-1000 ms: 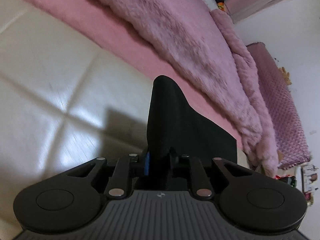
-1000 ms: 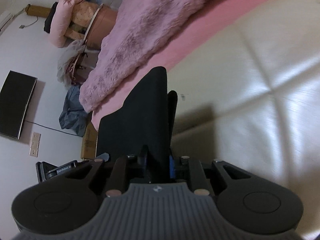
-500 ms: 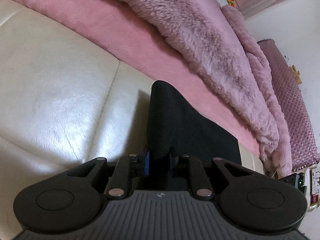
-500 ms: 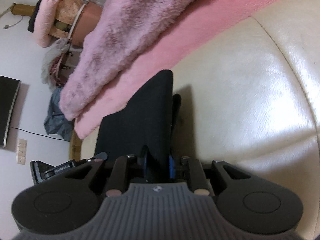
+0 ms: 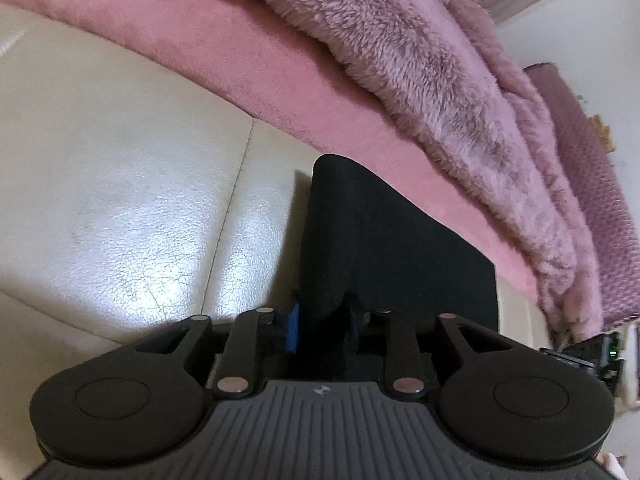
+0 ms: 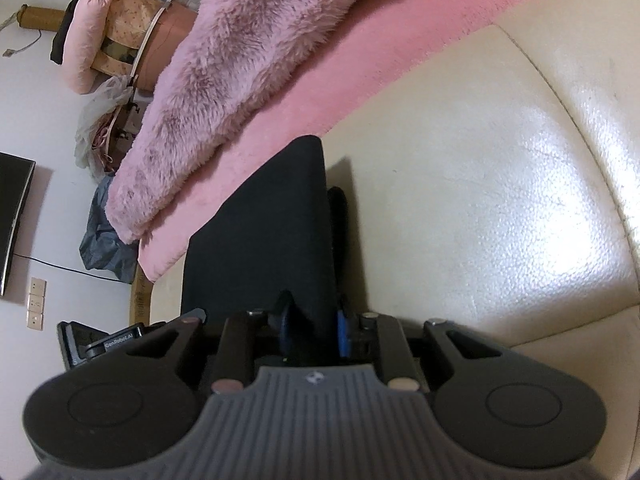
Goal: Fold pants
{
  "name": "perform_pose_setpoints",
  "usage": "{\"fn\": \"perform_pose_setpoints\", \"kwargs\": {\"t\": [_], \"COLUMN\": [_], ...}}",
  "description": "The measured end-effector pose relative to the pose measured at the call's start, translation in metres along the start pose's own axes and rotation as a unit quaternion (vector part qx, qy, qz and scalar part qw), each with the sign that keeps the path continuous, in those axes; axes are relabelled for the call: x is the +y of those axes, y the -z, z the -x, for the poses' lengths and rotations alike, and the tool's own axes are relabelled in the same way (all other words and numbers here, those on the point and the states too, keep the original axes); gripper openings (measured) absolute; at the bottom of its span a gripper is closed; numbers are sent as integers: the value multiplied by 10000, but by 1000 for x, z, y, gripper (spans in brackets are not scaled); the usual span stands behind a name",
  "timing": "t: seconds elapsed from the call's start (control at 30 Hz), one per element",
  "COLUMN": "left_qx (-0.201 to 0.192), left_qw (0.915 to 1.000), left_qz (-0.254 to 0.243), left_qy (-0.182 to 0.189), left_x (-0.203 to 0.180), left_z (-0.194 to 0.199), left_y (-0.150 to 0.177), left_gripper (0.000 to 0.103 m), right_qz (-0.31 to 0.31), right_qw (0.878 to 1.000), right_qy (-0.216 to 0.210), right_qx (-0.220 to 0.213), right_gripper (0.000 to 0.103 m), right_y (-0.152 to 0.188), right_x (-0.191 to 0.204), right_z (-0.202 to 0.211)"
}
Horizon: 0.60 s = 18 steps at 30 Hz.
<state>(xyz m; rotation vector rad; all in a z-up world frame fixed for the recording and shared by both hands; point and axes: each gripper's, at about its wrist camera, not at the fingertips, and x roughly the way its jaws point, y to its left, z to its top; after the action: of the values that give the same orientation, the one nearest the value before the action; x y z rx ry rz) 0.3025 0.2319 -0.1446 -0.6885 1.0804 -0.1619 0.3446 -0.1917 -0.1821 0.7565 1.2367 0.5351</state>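
Observation:
The black pants (image 5: pixel 384 248) hang as a taut sheet between my two grippers, held above a cream leather cushion (image 5: pixel 120 200). My left gripper (image 5: pixel 320 320) is shut on one edge of the pants; the cloth covers its fingertips. In the right wrist view the same pants (image 6: pixel 272 240) rise from my right gripper (image 6: pixel 312 320), which is shut on the other edge. A second black layer shows beside the main sheet in the right wrist view.
A pink sheet (image 5: pixel 280 80) and a fluffy pink blanket (image 5: pixel 420 60) lie beyond the cushion (image 6: pixel 500 200). In the right wrist view a wall TV (image 6: pixel 12 220), a pink plush figure (image 6: pixel 112 28) and bags on the floor stand at the left.
Both grippers have moved with the pants toward the pink sheet and blanket, which now look closer. The cushion seams have shifted in both views. The grips are unchanged.

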Motion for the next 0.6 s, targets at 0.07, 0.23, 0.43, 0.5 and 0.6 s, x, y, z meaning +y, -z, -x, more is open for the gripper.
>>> {"fn": "perform_pose_setpoints", "kwargs": {"t": [0.07, 0.23, 0.43, 0.5, 0.6], "left_qx": [-14, -196, -1003, -1260, -1685], "left_qw": [9996, 9943, 9803, 9740, 9594], "left_qz": [-103, -292, -1043, -1308, -1749], "left_qy": [-256, -1007, -1340, -1351, -1435], "left_x": [-8, -20, -74, -95, -130], "left_z": [3, 23, 72, 87, 111], "left_y": [0, 4, 24, 32, 49], "left_gripper": [43, 58, 58, 58, 58], "right_qz": [121, 666, 1575, 1928, 2465], "right_qw": [9998, 9942, 9764, 9669, 9497], "right_qy": [144, 792, 1272, 1387, 1483], "right_qx": [-31, -280, -758, -935, -1237], "right_gripper": [22, 41, 48, 50, 56], "right_y": [1, 1, 12, 20, 36], "right_x": [7, 30, 69, 85, 111], "right_z": [2, 15, 49, 64, 88]}}
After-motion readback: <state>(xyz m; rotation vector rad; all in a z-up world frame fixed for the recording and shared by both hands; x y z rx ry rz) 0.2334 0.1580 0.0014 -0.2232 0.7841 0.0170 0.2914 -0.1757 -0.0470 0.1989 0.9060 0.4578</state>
